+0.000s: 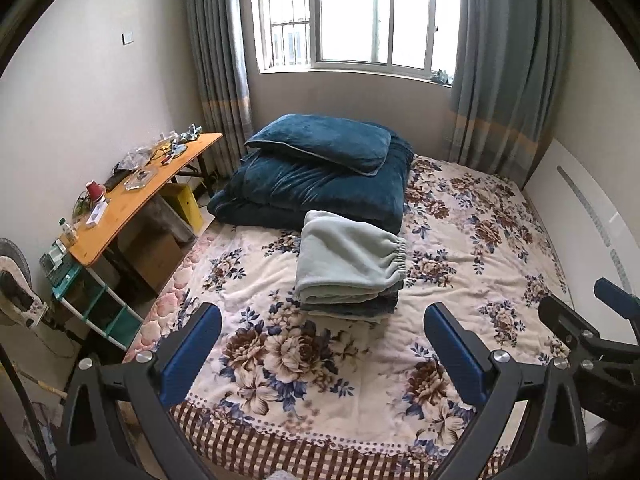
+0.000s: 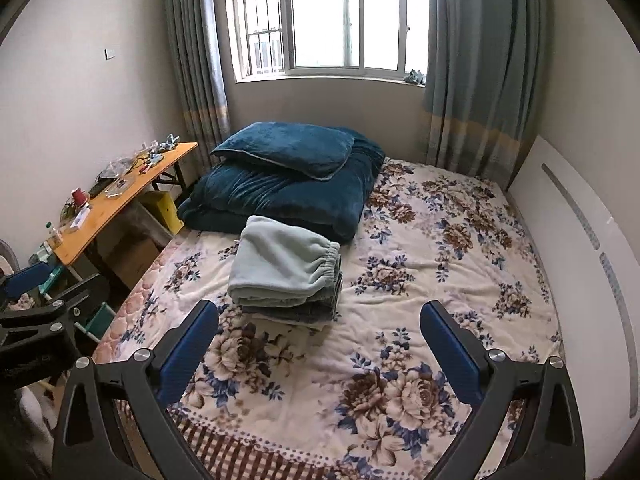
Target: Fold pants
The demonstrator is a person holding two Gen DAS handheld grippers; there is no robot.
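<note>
Pale green pants (image 1: 348, 260) sit folded mid-frame on a small stack of clothes (image 1: 352, 307), on my floral bedspread (image 1: 472, 240). Blue duvet (image 1: 320, 188) with pillow (image 1: 320, 142) right behind them, desk (image 1: 136, 200) at left, window (image 1: 356, 12) up top. Both my left gripper (image 1: 322, 348) and right gripper (image 2: 320, 344) are wide open, holding nothing, low in frame.

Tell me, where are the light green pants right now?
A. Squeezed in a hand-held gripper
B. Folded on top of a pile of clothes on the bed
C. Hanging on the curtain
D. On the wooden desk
B: the light green pants lie folded on top of a small pile of clothes on the flowery bed, and both hand-held grippers are open, holding nothing.
</note>
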